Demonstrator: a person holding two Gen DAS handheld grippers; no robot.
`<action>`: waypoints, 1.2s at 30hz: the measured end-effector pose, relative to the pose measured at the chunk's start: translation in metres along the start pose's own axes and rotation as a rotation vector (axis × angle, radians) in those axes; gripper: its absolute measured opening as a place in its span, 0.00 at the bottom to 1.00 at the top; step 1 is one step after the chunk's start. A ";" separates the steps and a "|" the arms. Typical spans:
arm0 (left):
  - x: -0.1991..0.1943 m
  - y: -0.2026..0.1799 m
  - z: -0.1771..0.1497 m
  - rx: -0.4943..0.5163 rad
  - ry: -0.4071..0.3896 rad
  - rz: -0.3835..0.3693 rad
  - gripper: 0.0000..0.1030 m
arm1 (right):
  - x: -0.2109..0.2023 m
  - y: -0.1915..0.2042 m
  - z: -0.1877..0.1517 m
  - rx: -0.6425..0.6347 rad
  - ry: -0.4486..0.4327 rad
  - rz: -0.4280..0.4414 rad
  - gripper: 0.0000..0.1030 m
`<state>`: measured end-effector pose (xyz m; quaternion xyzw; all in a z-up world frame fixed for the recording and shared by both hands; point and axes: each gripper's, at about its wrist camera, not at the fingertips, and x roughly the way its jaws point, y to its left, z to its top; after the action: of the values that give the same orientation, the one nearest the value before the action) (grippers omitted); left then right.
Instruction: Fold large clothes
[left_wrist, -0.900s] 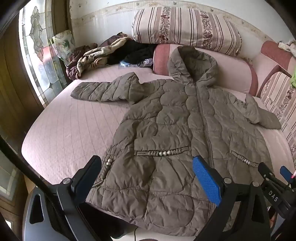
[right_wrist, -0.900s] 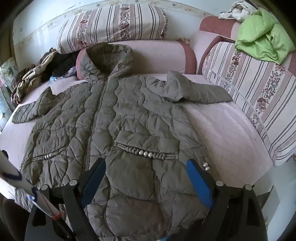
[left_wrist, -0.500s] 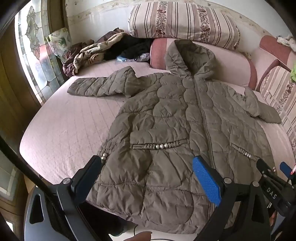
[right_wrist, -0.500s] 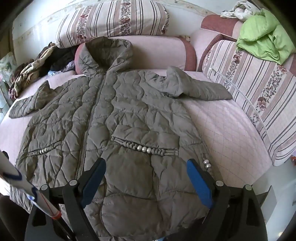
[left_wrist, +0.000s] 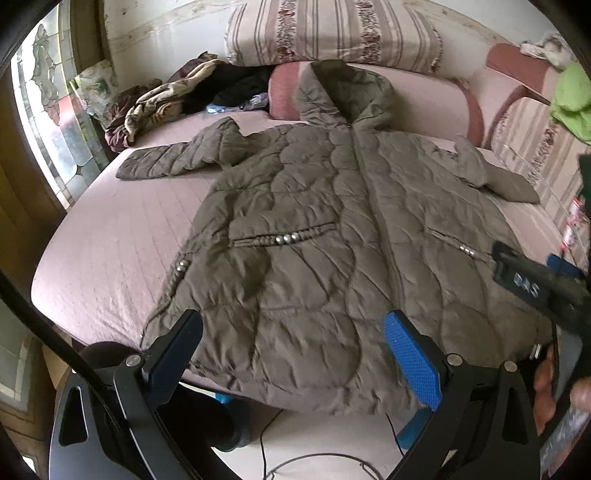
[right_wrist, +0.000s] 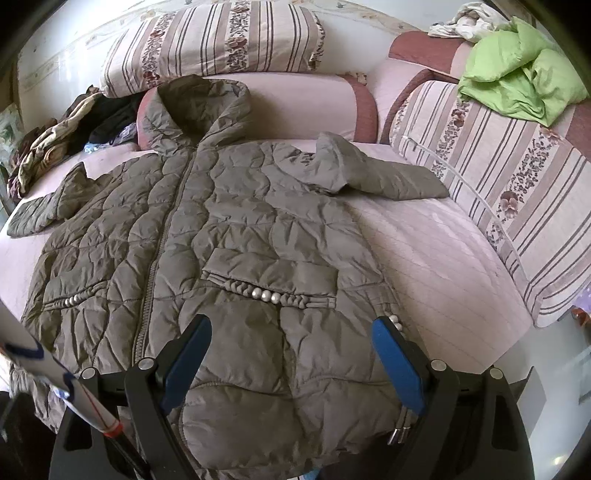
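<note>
Both tools are released: the left gripper (left_wrist: 295, 354) and the right gripper (right_wrist: 291, 354) hang with blue-padded jaws spread, holding nothing, above the hem at the bed's near edge. The olive-brown quilted hooded puffer coat (right_wrist: 229, 240) lies flat, front up, across the pink quilted bed (right_wrist: 436, 266), hood toward the far edge. It looks bulky, soft and slippery; the hem corners or sleeve cuffs seem the best places to pinch.

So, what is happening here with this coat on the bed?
A person holds a claw in each hand above the near hem of a brown padded coat. The coat lies flat on the bed, zipped, front up, sleeves spread out to both sides. The left claw and the right claw are both open and grip nothing. No fold has been made yet.
</note>
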<state>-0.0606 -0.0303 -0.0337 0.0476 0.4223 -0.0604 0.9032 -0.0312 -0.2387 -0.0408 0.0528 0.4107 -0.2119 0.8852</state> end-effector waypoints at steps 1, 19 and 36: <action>-0.002 -0.001 -0.002 0.000 -0.008 -0.005 0.96 | 0.000 -0.001 0.000 0.003 -0.001 -0.002 0.89; -0.009 -0.005 -0.009 0.005 0.010 -0.116 0.96 | 0.000 -0.009 0.000 0.024 0.003 -0.024 0.89; -0.001 0.058 0.022 -0.091 -0.049 0.083 0.96 | -0.006 0.016 -0.005 -0.038 0.000 0.008 0.89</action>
<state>-0.0359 0.0239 -0.0163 0.0225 0.4001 -0.0047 0.9162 -0.0319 -0.2207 -0.0409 0.0375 0.4146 -0.2003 0.8869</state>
